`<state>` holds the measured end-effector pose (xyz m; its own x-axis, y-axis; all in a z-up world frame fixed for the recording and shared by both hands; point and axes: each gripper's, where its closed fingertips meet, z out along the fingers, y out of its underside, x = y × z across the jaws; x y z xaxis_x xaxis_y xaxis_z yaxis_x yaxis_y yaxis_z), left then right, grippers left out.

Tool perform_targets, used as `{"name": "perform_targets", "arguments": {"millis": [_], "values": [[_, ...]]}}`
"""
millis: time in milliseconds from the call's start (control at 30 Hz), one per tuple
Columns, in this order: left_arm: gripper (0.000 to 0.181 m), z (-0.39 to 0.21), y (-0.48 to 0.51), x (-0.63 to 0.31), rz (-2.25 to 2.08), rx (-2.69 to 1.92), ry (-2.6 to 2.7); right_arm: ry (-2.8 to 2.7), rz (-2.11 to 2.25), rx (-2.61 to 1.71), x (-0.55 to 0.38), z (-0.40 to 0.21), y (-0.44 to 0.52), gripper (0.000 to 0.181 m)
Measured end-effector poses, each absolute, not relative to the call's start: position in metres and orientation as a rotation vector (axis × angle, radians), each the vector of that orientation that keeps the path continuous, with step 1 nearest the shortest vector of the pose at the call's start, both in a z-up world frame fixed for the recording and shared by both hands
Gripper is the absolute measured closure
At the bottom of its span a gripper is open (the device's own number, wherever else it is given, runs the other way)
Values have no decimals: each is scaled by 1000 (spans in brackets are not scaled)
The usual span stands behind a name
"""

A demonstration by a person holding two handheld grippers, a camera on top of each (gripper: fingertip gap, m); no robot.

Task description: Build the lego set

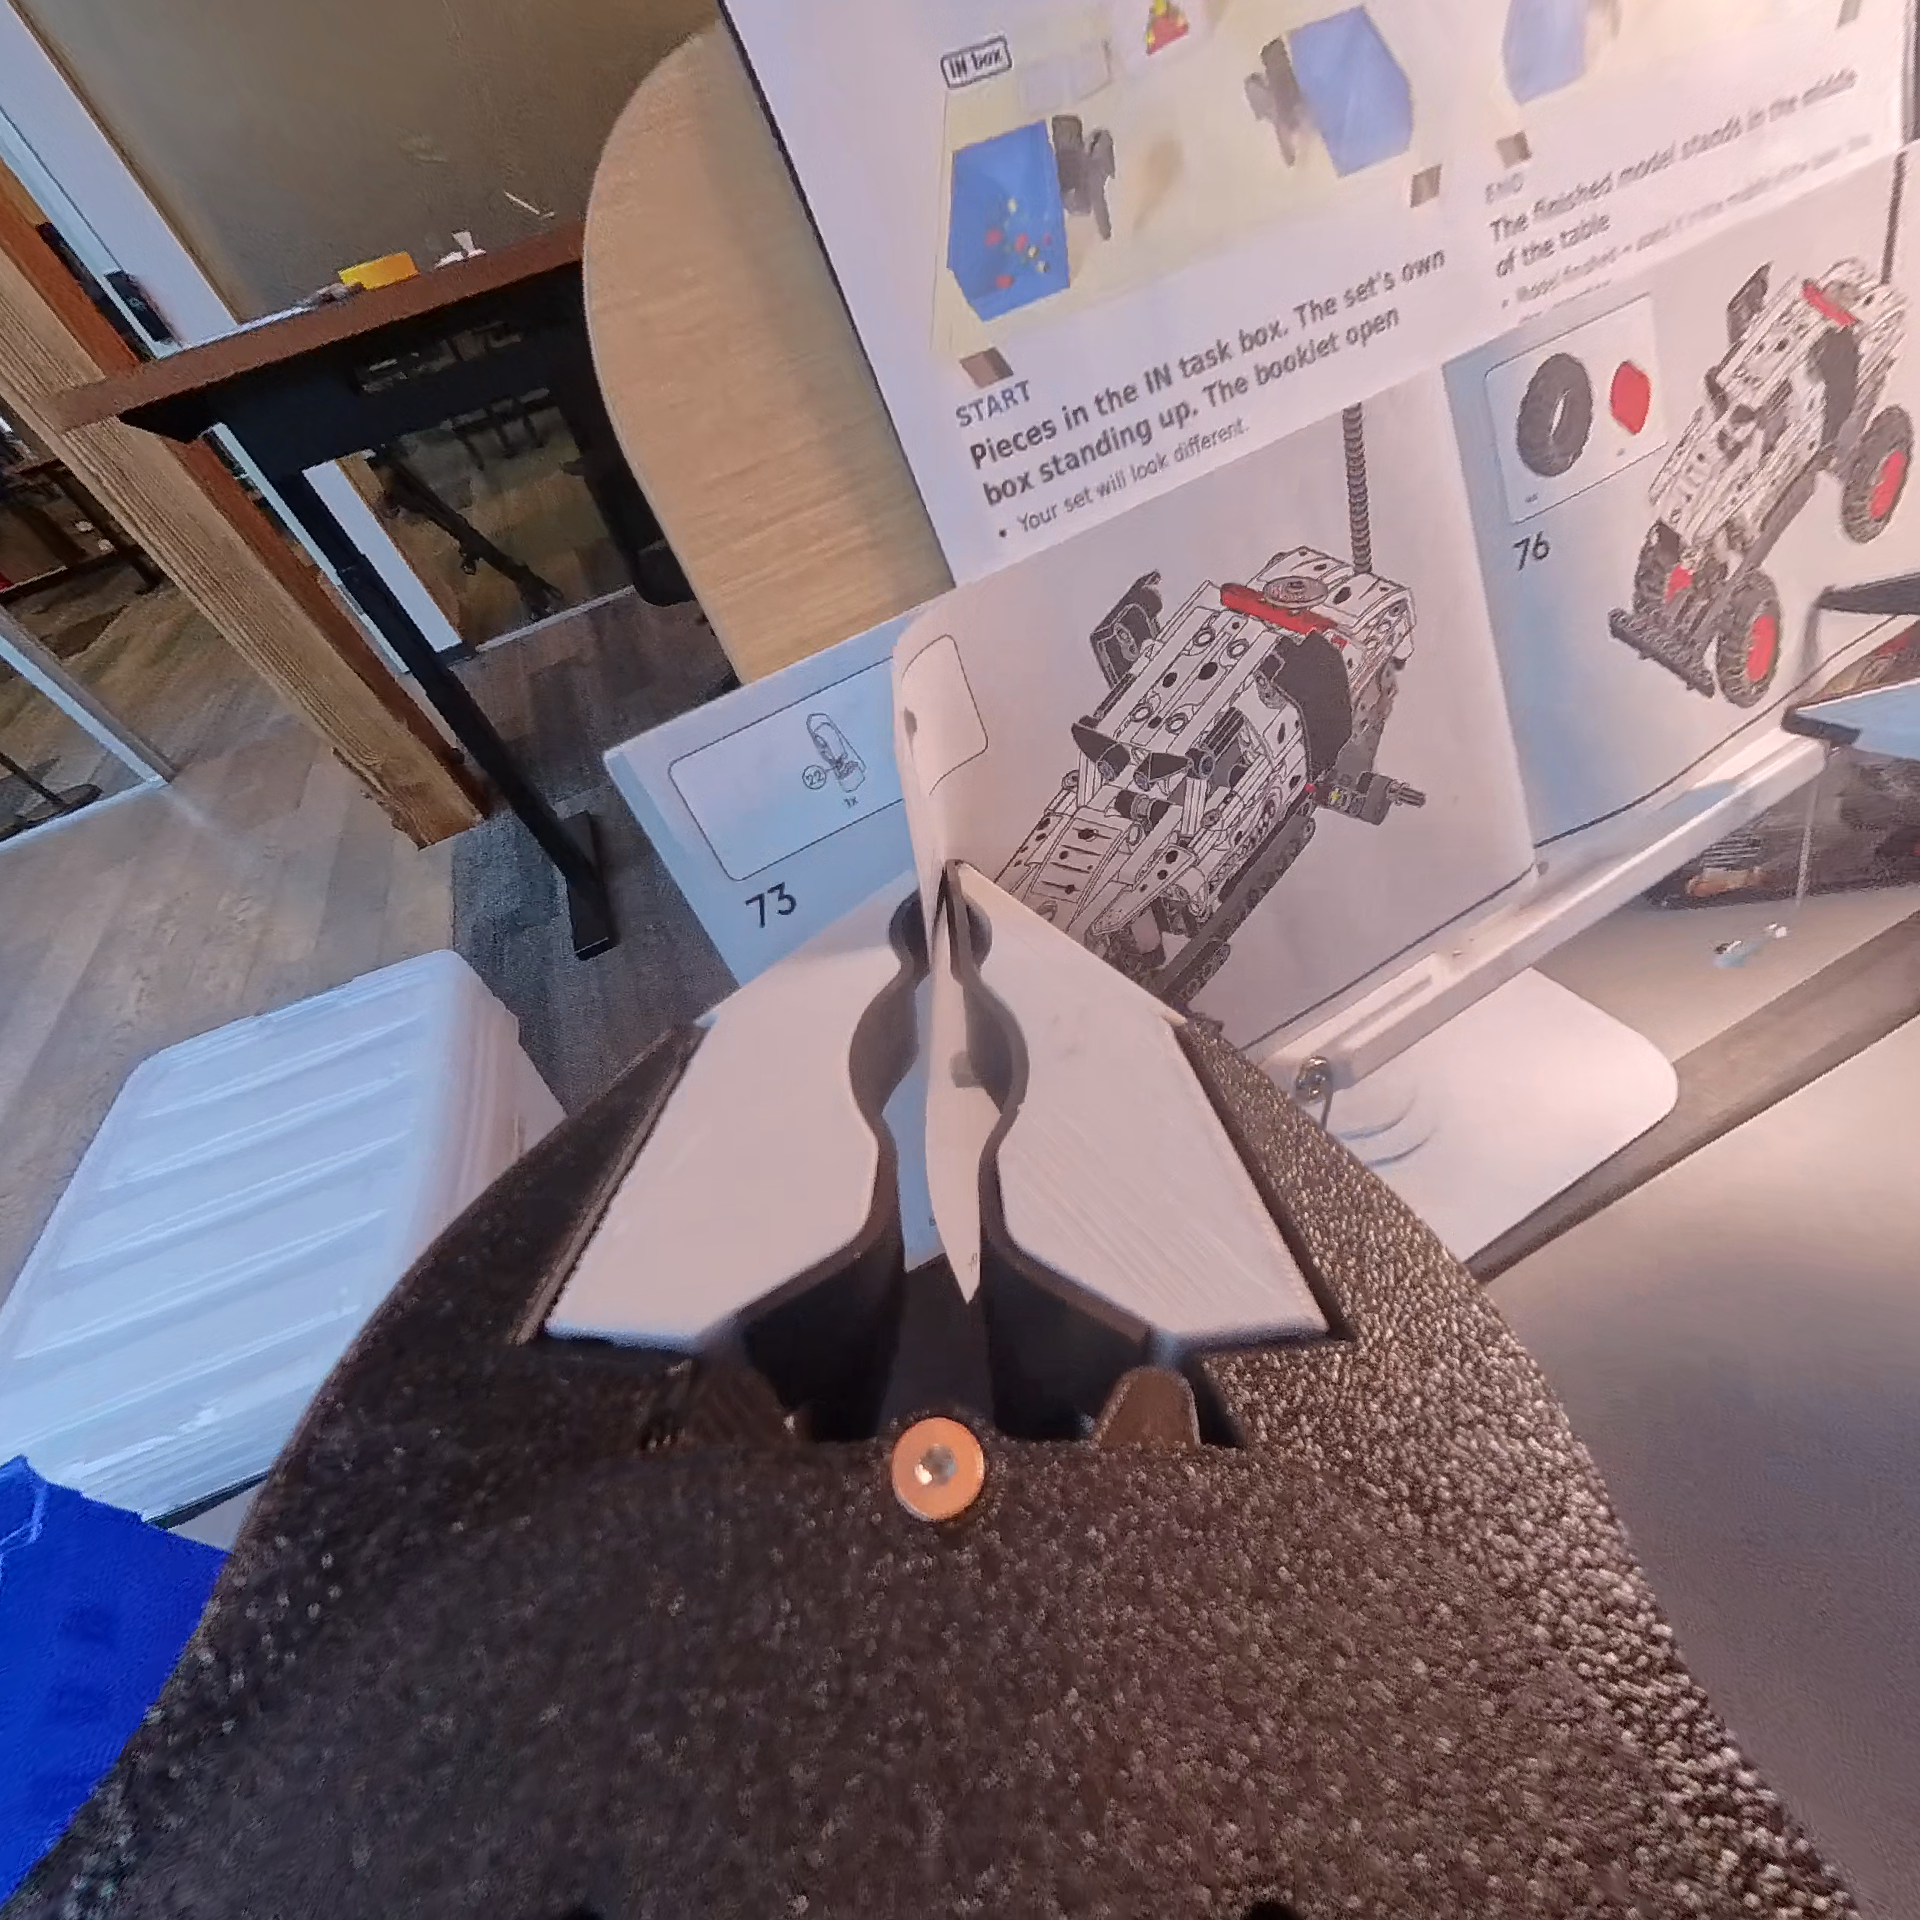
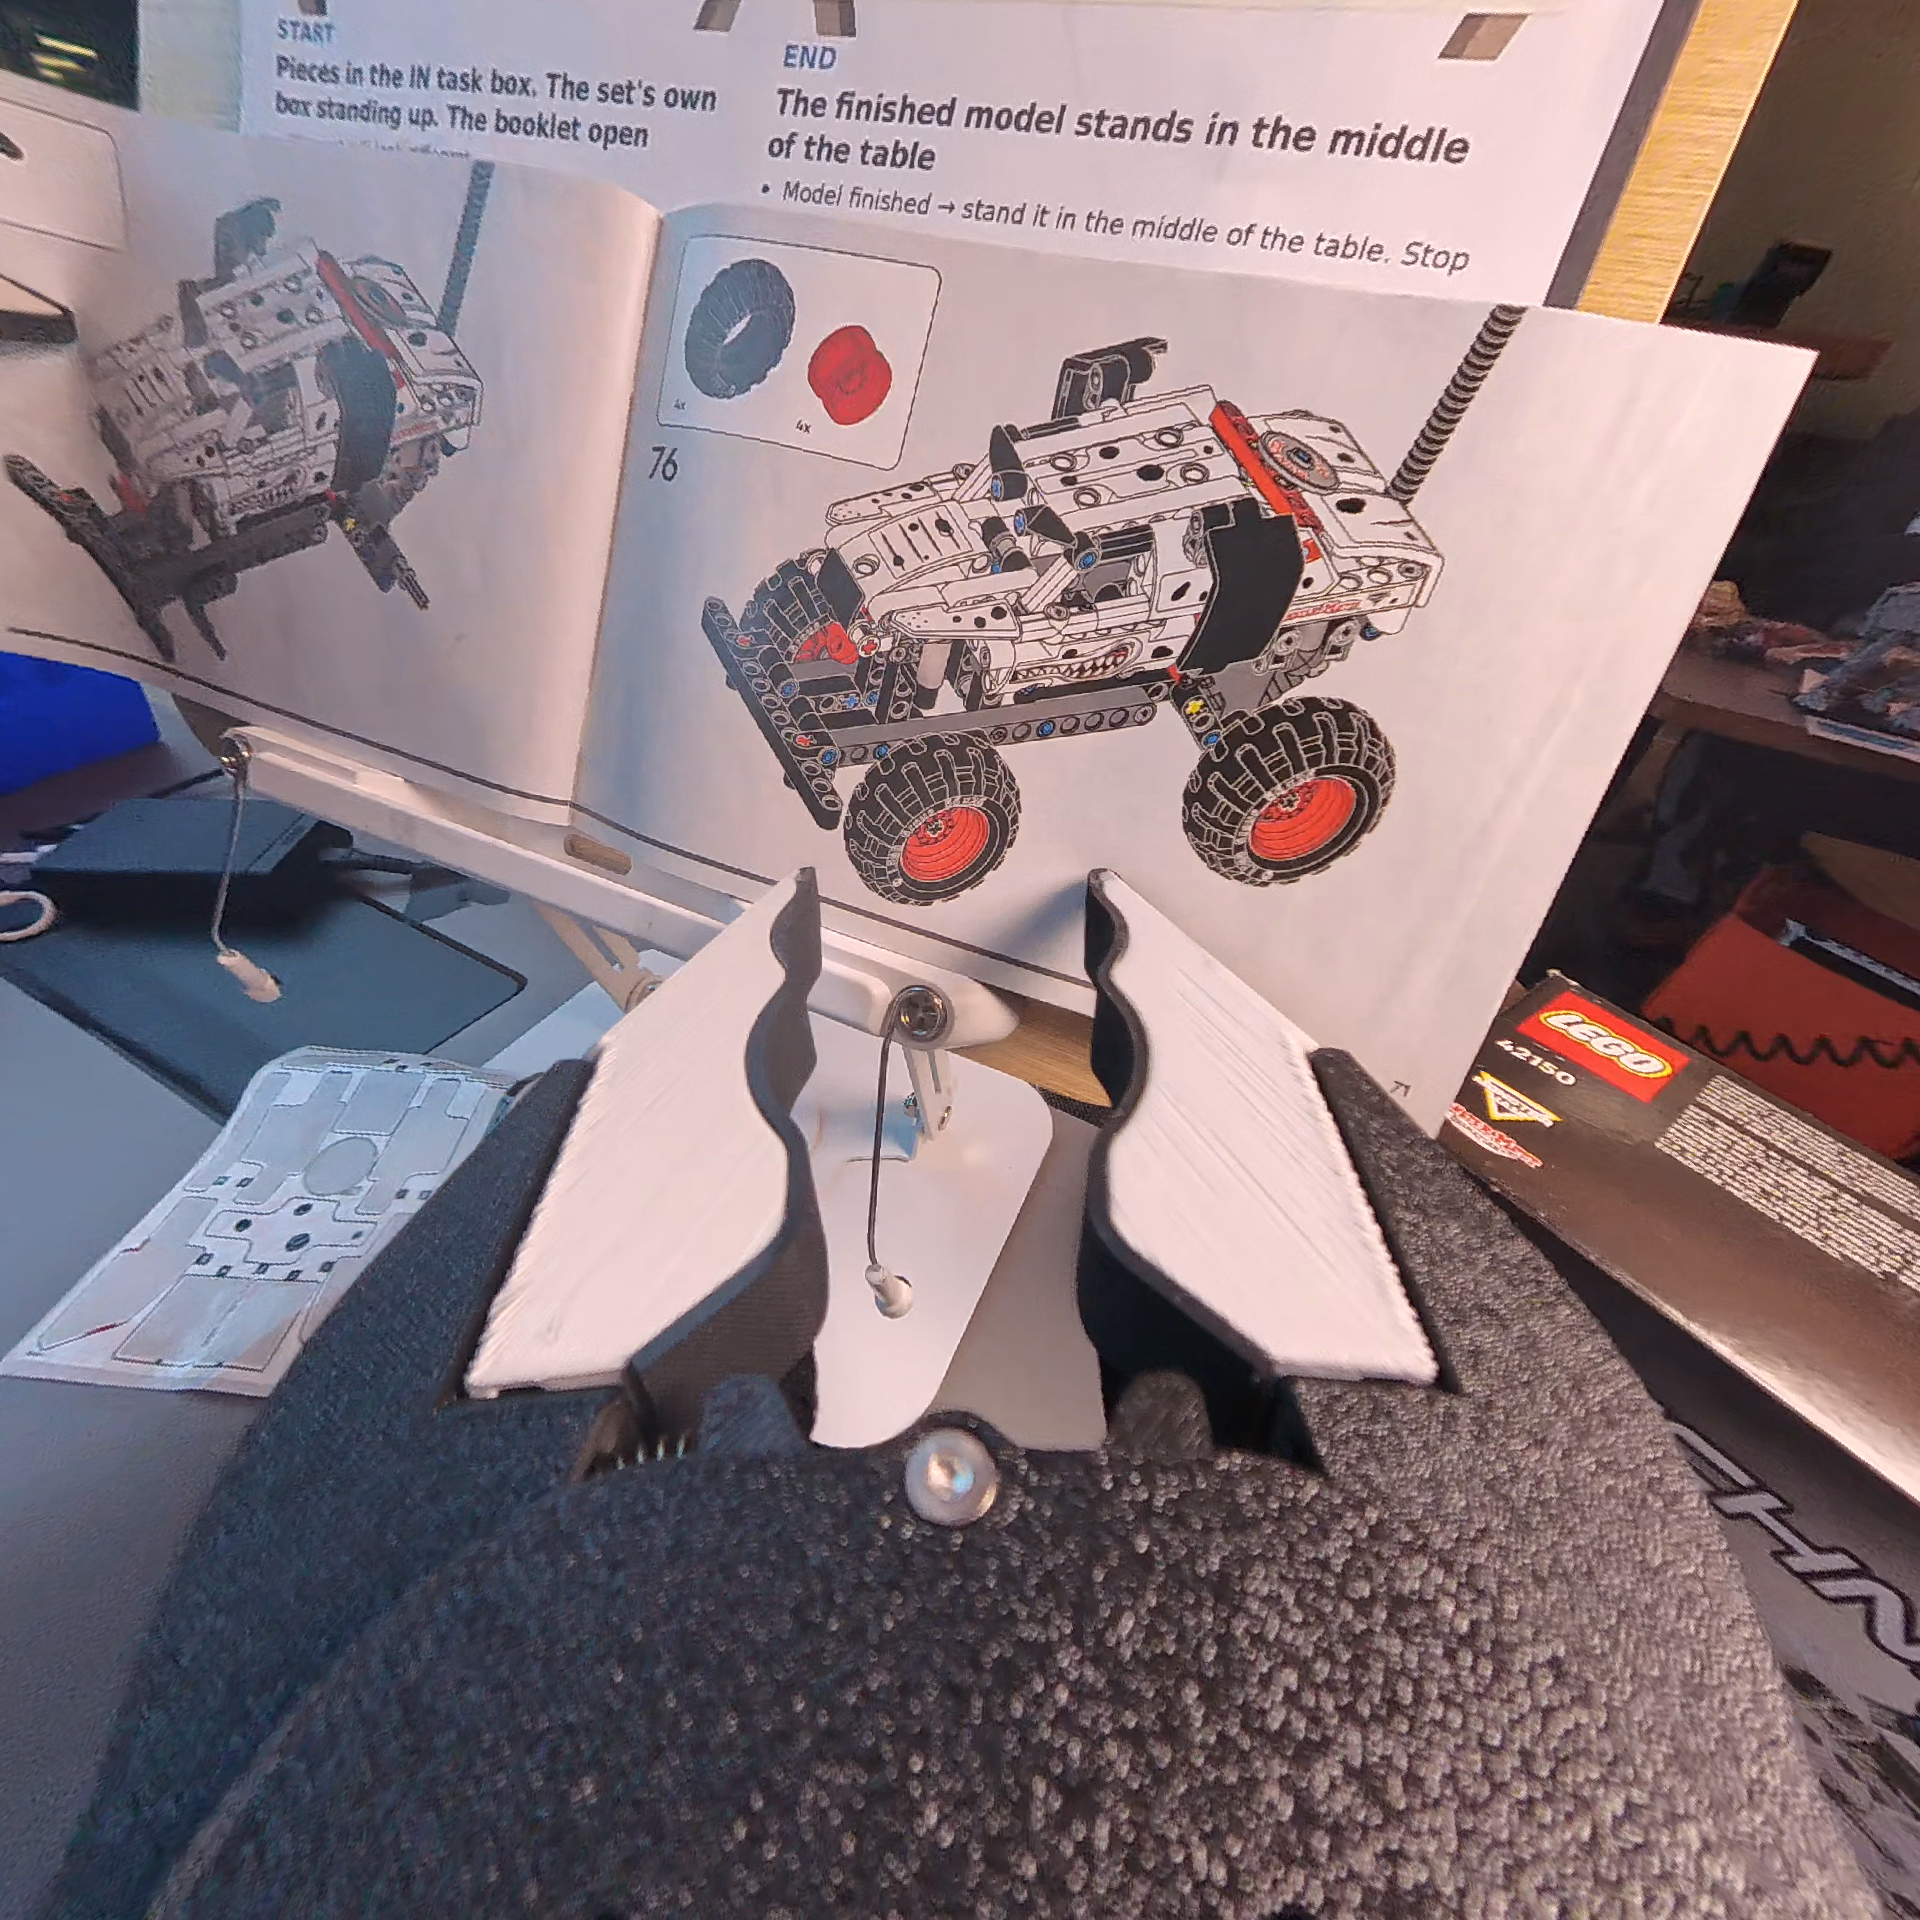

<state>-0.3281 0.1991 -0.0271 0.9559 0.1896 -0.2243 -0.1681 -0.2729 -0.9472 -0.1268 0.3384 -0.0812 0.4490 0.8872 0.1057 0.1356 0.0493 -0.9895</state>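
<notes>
Pinching one curled page (image 1: pixel 940 727) of the instruction booklet (image 2: pixel 1039 520), the left gripper (image 1: pixel 951 883) has its white fingers (image 1: pixel 758 1122) pressed together on the sheet's lower edge, at 12 o'clock in the left wrist view. The right gripper (image 2: pixel 951 904) hangs spread and empty, its jaws framing the foot of the white book stand (image 2: pixel 935 1195).

Location: the booklet stands open on the stand at 12 o'clock in the right wrist view, with a printed task sheet (image 2: pixel 1039 125) behind it.

Handling (judgement): the page is thin, light and limp; it will buckle or tear if pulled hard. It is best held near a free corner or lower edge, away from the spine, and swung over in an arc.

Count:
- one booklet
- one stand with two visible tethered pins
- one black set box (image 2: pixel 1662 1164) at 3 o'clock
- one used sticker sheet (image 2: pixel 260 1205) at 9 o'clock
- one white lidded bin (image 1: pixel 239 1174) at 9 o'clock in the left view
- one blue box (image 1: pixel 83 1621) at 8 o'clock in the left view

No loose bricks or model can be made out in either view.
</notes>
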Motion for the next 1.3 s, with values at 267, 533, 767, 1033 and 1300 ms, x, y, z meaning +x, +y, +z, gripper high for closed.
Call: {"name": "perform_targets", "arguments": {"millis": [267,533,767,1033,1300], "values": [[181,-38,201,-345,415,-1830,-36,-974,690,-1441,-111,-89,348,128],[152,-33,182,-362,447,-1815,-131,-980,692,-1469,-86,-95,351,125],[152,-9,139,-325,365,-1676,-184,-958,795,-1428,-57,-78,323,126],[147,-51,60,-167,-146,-1689,76,-1068,1066,-1343,25,-64,221,127],[106,-167,-28,-44,-668,-1902,360,-1378,1167,-1450,106,-127,84,131]]}}
